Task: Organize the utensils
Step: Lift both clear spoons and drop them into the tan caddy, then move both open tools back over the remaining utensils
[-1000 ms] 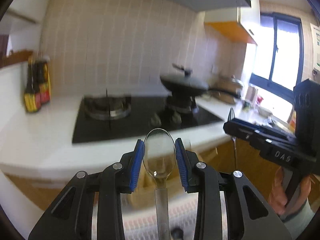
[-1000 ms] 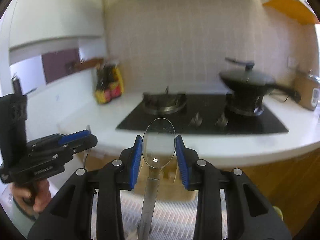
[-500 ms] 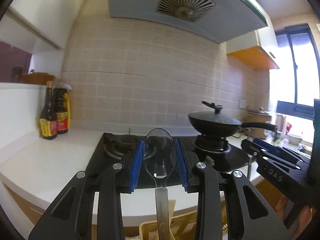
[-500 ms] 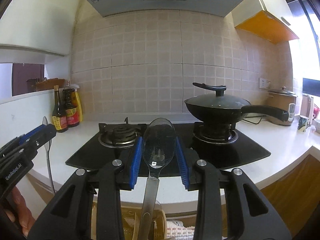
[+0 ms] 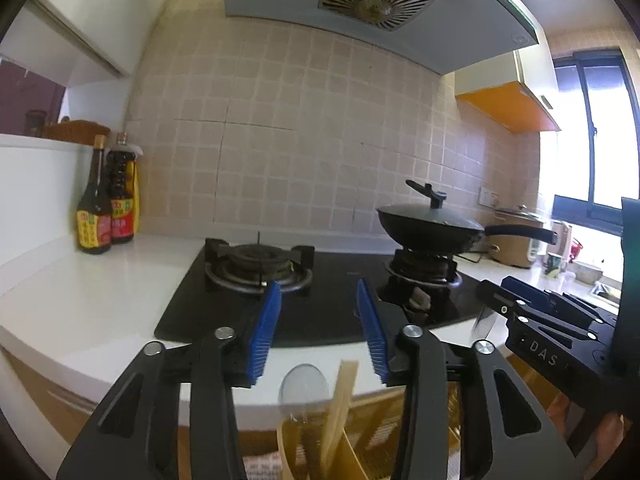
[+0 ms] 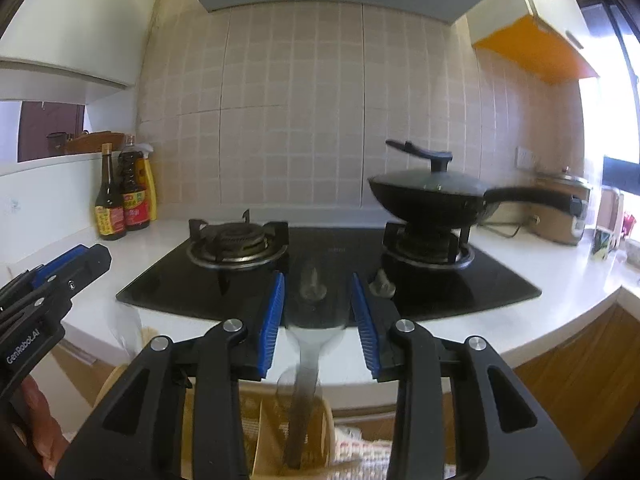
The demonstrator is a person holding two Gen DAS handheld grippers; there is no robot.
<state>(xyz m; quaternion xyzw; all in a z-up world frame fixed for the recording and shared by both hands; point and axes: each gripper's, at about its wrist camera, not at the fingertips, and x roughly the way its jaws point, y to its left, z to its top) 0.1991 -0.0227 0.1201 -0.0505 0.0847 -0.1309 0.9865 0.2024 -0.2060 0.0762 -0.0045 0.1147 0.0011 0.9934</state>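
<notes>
Left gripper (image 5: 318, 328): blue-padded jaws opening, nothing pressed between them. Below the jaws, a blurred spoon (image 5: 303, 385) is seen bowl-up over a yellow slotted holder (image 5: 356, 450), beside pale chopsticks (image 5: 339, 408). Right gripper (image 5: 494, 294) is seen at the right edge, a blurred utensil beneath its tip. Beyond: black gas hob (image 5: 320, 292), lidded wok (image 5: 430, 228), sauce bottles (image 5: 106, 200) on a white counter (image 5: 80, 300).

A white countertop (image 6: 560, 272) carries a black gas hob (image 6: 332, 272). Left of the hob, dark sauce bottles (image 6: 120, 200) stand by the wall; right of it sits a rice cooker (image 6: 564, 212).
</notes>
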